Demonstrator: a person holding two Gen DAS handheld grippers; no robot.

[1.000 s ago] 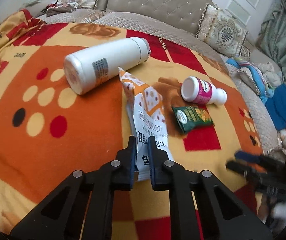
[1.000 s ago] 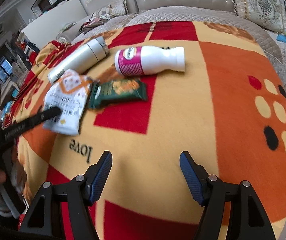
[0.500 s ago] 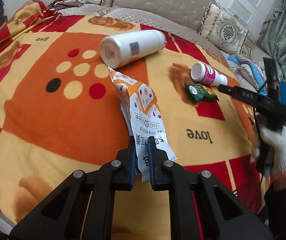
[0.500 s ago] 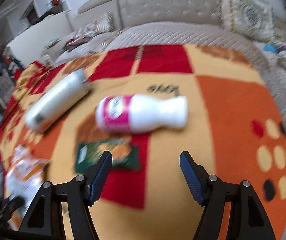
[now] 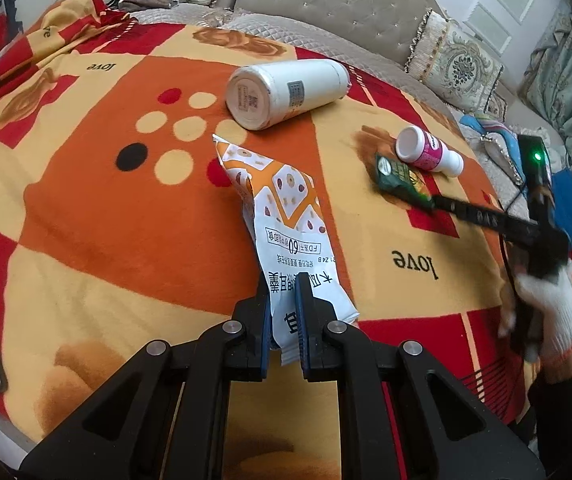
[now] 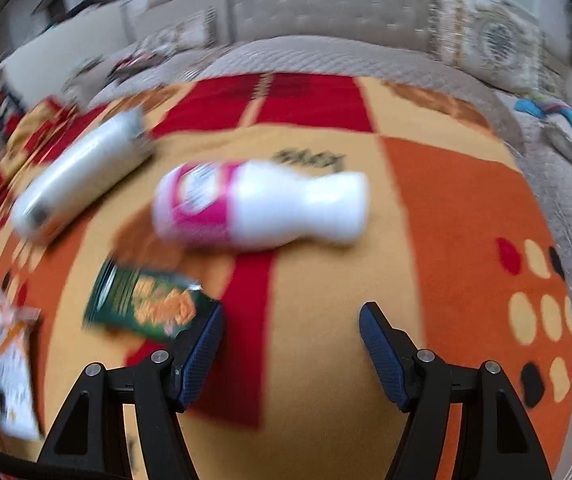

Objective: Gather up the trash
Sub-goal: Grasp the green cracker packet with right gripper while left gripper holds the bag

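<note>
Patterned blanket (image 5: 85, 220) over sofa, trash scattered. Left gripper (image 5: 283, 312) pinching snack bag (image 5: 286, 216) by edge: may slip. Right gripper (image 6: 290, 344) spread, empty; could nudge green wrapper (image 6: 145, 304), roll pink bottle (image 6: 261, 204).

Both wrist views look steeply down, close, sharing the blanket (image 5: 125, 240).

Motion blur smears the pink-labelled bottle (image 6: 257, 204) and green packet (image 6: 149, 304), lettering unreadable.
</note>
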